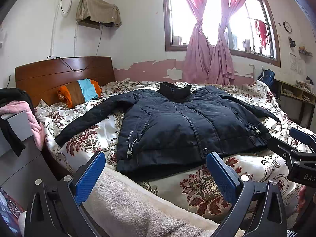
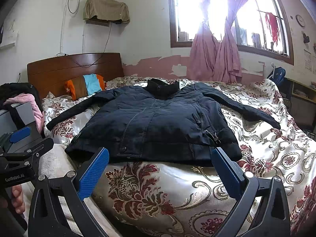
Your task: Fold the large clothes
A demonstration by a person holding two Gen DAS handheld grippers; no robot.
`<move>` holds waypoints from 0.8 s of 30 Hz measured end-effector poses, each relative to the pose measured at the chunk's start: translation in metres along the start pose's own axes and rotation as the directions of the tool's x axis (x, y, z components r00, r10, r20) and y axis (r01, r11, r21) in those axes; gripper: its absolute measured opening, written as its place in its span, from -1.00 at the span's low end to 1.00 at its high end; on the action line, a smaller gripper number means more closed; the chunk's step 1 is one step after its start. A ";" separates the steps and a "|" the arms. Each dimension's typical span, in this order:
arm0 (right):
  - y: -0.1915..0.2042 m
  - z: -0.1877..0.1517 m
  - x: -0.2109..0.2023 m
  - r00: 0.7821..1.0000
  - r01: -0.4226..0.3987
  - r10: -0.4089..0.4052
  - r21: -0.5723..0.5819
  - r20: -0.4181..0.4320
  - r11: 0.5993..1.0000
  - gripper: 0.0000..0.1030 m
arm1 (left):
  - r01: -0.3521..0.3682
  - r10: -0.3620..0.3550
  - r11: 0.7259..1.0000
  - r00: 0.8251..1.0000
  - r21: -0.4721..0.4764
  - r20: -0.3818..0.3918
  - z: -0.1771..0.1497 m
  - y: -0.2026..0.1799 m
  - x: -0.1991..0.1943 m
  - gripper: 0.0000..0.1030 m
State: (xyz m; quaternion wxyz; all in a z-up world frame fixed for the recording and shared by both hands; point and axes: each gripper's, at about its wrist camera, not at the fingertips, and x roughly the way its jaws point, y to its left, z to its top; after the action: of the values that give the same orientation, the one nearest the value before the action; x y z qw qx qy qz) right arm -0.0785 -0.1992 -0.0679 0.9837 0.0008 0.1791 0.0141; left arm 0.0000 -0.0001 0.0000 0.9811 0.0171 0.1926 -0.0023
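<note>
A dark navy padded jacket (image 1: 177,122) (image 2: 158,122) lies flat on the bed, front up, zipped, collar toward the far wall and both sleeves spread out to the sides. My left gripper (image 1: 156,157) hovers just short of the jacket's hem, jaws wide open, nothing between its blue pads. My right gripper (image 2: 160,153) stands likewise at the hem, wide open and empty. Each gripper shows at the edge of the other's view: the right gripper (image 1: 300,138) on the right, the left gripper (image 2: 21,136) on the left.
A floral quilt (image 2: 276,158) covers the bed, with a beige fleece blanket (image 1: 126,201) at the near left corner. A striped pillow (image 1: 83,92) leans by the wooden headboard (image 1: 63,73). A grey box with pink cloth (image 1: 19,122) stands left; shelves (image 1: 298,94) stand right.
</note>
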 end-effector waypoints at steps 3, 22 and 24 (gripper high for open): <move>0.000 0.000 0.000 1.000 0.000 0.000 0.000 0.001 1.000 0.98 | 0.000 0.000 1.000 1.000 0.001 -0.001 0.000 0.000 0.000 1.00; 0.000 -0.001 0.000 1.000 -0.001 0.001 0.000 -0.002 1.000 0.98 | 0.000 0.000 1.000 1.000 0.001 -0.002 0.000 0.000 0.000 1.00; 0.000 -0.001 0.000 1.000 0.000 0.000 0.000 -0.002 1.000 0.98 | 0.000 0.000 1.000 1.000 0.001 -0.002 0.000 0.000 0.000 1.00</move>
State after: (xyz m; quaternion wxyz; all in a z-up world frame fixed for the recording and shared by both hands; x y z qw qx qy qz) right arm -0.0787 -0.1987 -0.0686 0.9836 0.0007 0.1800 0.0144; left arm 0.0001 -0.0001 0.0000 0.9809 0.0178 0.1938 -0.0022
